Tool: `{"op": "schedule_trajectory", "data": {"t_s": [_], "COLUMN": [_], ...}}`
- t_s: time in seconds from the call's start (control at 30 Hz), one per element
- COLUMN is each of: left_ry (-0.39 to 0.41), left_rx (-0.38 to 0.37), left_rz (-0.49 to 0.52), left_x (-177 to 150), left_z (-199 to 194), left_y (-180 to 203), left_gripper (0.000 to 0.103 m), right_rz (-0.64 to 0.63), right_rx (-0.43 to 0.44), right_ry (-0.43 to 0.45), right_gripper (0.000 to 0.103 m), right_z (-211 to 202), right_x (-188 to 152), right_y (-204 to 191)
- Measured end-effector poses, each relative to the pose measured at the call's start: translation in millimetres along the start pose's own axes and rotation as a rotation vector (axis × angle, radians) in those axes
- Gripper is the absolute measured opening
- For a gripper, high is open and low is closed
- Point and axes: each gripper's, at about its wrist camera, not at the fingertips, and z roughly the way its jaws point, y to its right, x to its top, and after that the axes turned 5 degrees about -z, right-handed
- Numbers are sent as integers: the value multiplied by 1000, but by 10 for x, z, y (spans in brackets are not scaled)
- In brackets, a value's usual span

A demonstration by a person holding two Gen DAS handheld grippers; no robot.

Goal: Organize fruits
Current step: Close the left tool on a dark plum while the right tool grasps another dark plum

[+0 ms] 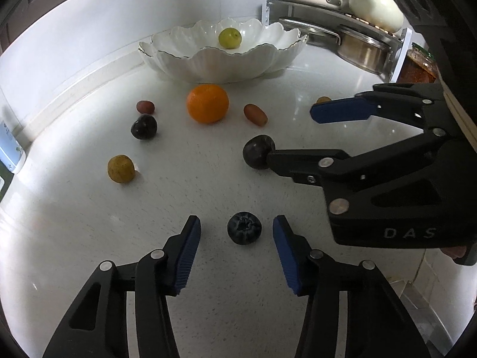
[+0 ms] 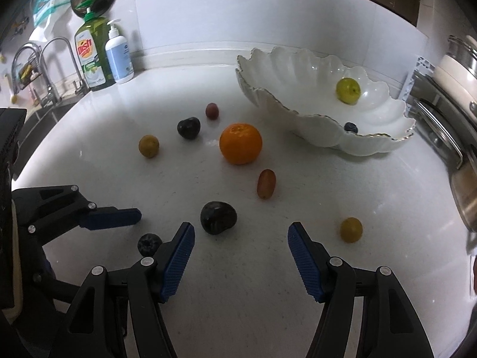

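Your left tongs (image 1: 237,226) straddle the blueberry (image 1: 244,227), pads parted and clear of it, while your right tongs (image 2: 241,232), also parted, hang just short of the dark plum (image 2: 218,217).

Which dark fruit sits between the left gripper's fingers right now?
The blueberry, crown up between the left gripper's open pads; both dark plums lie farther out.

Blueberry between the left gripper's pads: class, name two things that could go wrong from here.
1. The blueberry is small, round and soft; the left gripper, pads not touching it yet, may squash it or flick it away.
2. The right gripper works close by at the dark plum; the two could bump.
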Motion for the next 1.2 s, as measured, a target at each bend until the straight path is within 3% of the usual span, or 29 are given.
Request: {"op": "schedule_trajectory", "data": {"t_s": [0.17, 0.67, 0.83, 1.2], "left_ry": [14, 62, 63, 67], "left_rx": [5, -4, -12, -12], "left_rz": [-2, 0, 5, 11], "left_x": [10, -47, -53, -65], "left_z": [-2, -40, -52, -64], "left_y": [-17, -3, 6, 3], "left_gripper": [45, 30, 25, 23], "right_rz": [-5, -19, -21, -10], "right_rx": [30, 88, 93, 88], "right_ry": [-10, -22, -24, -18], "right_gripper": [57, 44, 32, 31], "right_z": [83, 240, 263, 243], "right_x": [14, 15, 26, 19], "right_y": [-28, -88, -98, -104]}}
